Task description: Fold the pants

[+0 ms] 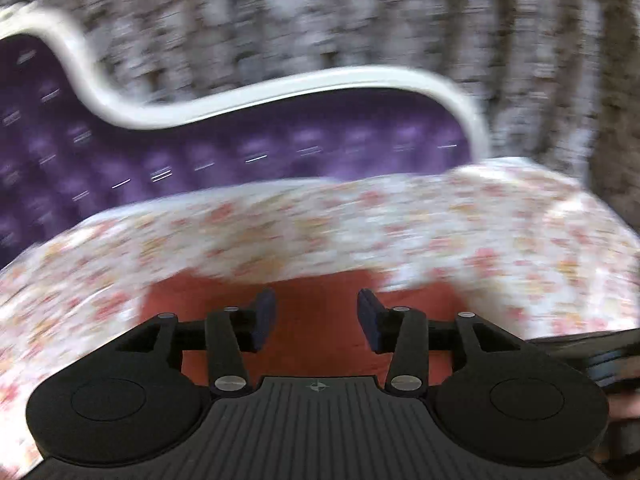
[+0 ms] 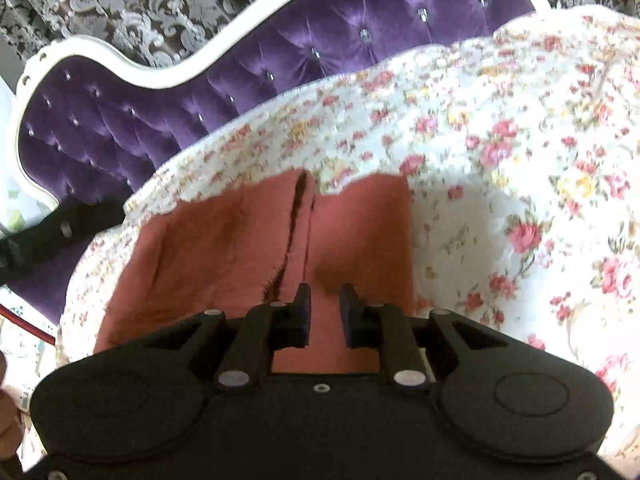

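The rust-red pants (image 2: 240,248) lie spread on a floral bedspread (image 2: 500,140), below a purple tufted headboard (image 2: 200,92) with a white frame. The right gripper (image 2: 324,300) points down over the cloth, its fingers a little apart with nothing pinched between them. The left gripper (image 1: 316,308) — seen through heavy blur — also stands with fingers parted and empty above the red fabric. A patterned curtain (image 2: 120,4) hangs behind the headboard.

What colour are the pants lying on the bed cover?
The folded fabric pants are plain rust red; the sharper right wrist view shows them best.
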Tool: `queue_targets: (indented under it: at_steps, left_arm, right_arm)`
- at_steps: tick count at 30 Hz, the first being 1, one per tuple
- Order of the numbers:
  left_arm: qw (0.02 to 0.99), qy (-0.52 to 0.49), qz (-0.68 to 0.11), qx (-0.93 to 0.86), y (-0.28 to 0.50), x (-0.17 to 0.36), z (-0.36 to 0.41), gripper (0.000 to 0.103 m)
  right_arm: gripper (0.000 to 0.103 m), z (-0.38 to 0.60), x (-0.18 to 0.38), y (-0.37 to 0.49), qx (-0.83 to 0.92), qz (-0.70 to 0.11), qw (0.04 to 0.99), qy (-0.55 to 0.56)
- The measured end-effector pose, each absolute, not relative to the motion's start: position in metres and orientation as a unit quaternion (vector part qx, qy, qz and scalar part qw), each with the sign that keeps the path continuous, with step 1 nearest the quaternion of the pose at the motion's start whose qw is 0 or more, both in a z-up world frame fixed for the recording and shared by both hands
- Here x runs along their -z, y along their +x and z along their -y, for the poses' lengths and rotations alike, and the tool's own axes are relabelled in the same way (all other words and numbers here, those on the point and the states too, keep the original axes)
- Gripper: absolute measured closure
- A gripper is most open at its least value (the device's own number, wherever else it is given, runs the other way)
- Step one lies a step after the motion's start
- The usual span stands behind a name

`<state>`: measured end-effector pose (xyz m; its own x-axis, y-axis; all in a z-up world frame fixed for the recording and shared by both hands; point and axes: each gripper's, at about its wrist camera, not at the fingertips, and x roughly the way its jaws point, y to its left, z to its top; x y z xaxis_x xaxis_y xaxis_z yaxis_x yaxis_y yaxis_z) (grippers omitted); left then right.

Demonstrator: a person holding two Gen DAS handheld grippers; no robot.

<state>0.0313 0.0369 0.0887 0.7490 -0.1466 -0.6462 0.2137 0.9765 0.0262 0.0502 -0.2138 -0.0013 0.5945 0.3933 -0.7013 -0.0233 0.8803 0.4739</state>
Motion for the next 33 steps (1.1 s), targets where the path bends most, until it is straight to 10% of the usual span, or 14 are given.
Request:
queue_targets:
  at_steps: [4, 17, 23, 33]
  left_arm:
    - [0.921, 0.028, -0.390, 0.005, 0.046, -0.064, -0.095, 0.059]
    - [0.883, -0.028, -0.468, -0.004, 0.053, -0.012, -0.164, 0.059]
    - [0.887, -0.057, -0.455, -0.050, 0.047, -0.028, -0.200, 0.059]
    - [0.890, -0.042, -0.449, -0.066, 0.042, -0.034, -0.205, 0.058]
  right_arm:
    - [0.039, 0.211, -0.001, 0.053, -0.141, -0.421, 0.866, 0.232]
    - [0.032, 0.179, 0.031, 0.091, -0.170, -0.477, 0.830, 0.231]
    - [0.085, 0.166, 0.014, 0.093, -0.166, -0.471, 0.845, 0.195]
    - [0.089, 0.182, -0.081, 0.036, -0.163, -0.364, 0.904, 0.158]
